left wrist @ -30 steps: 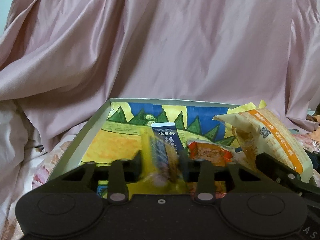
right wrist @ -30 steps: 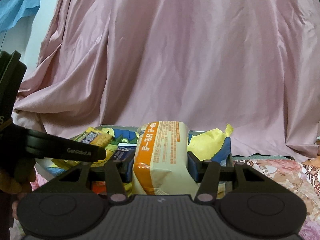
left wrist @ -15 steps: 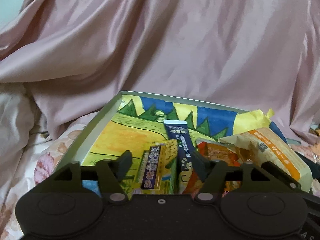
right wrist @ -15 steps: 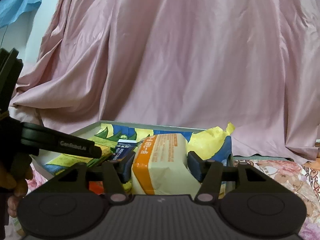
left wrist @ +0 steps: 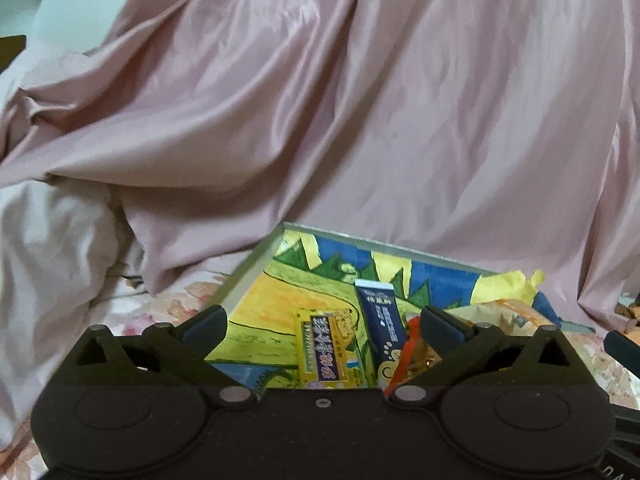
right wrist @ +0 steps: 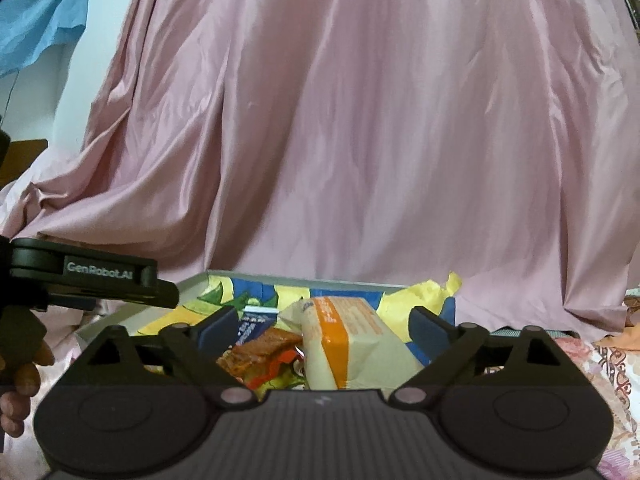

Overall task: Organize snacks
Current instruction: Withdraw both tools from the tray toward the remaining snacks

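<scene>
A shallow box (left wrist: 256, 260) with a painted yellow, blue and green lining holds the snacks. In the left wrist view a yellow and purple packet (left wrist: 324, 346), a dark blue stick pack (left wrist: 380, 322) and an orange-red packet (left wrist: 408, 354) lie in it. My left gripper (left wrist: 324, 330) is open and empty above them. In the right wrist view my right gripper (right wrist: 322, 330) is open, and the cream and orange bag (right wrist: 348, 344) lies in the box (right wrist: 192, 282) between its spread fingers. A brown-red packet (right wrist: 262, 350) lies beside the bag.
Pink satin cloth (left wrist: 360, 120) hangs behind the box and drapes to the left. A floral bedsheet (right wrist: 600, 364) lies under and right of the box. The left tool's body (right wrist: 92, 280) and the holding hand (right wrist: 24, 364) show at the left of the right wrist view.
My left gripper let go of the yellow and purple packet, which now lies in the box, and opened wide. My right gripper opened and released the cream and orange bag into the box.
</scene>
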Motion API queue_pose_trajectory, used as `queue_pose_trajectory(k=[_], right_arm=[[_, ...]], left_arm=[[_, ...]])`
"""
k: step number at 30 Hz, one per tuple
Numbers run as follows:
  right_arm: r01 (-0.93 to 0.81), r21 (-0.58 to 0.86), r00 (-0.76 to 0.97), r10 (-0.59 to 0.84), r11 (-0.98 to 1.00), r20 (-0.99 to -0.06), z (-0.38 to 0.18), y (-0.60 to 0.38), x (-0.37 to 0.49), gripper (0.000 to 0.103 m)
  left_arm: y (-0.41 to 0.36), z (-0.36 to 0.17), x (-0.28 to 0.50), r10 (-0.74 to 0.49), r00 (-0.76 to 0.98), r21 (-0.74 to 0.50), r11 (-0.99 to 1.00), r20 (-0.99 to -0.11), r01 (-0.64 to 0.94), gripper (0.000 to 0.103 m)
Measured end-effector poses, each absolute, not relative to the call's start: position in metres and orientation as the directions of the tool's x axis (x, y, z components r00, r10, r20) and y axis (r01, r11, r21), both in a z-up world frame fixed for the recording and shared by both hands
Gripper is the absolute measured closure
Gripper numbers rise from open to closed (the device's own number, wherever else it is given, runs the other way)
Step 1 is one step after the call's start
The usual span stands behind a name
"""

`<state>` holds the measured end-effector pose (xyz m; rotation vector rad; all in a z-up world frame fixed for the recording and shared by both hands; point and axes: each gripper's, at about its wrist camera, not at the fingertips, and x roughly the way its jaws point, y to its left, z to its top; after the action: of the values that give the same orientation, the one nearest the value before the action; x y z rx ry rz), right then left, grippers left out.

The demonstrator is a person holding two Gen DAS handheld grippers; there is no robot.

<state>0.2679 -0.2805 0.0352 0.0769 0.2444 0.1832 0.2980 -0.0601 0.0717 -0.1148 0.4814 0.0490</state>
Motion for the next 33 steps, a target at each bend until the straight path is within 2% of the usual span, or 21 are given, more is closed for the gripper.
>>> queue_pose_trajectory(k=[5, 13, 23, 33], right_arm=[[-0.158, 0.099, 0.965, 0.175, 0.982, -0.193, 0.044, -0.281, 0.252, 0.000], [-0.121, 0.097, 0.981, 0.134, 0.988, -0.142, 0.053, -0.284, 0.214, 0.000], [-0.104, 0.110, 0.986, 0.117, 0.988, -0.122, 0.061, -0.280, 0.167, 0.000], [-0.133, 0.090, 0.976, 0.146, 0.987, -0.163, 0.057, -0.271, 0.121, 0.000]], left_arm=[[-0.054, 0.079, 0.275, 0.036, 0.907, -0.107, 0.990, -0.420, -0.089, 0.001], [-0.041, 0.085, 0.232, 0.055, 0.923, -0.121, 0.987, -0.381, -0.109, 0.001], [-0.020, 0.079, 0.174, 0.073, 0.922, -0.109, 0.986, -0.380, -0.123, 0.001], [0.000, 0.060, 0.129, 0.095, 0.905, -0.094, 0.985, -0.414, -0.146, 0.001]])
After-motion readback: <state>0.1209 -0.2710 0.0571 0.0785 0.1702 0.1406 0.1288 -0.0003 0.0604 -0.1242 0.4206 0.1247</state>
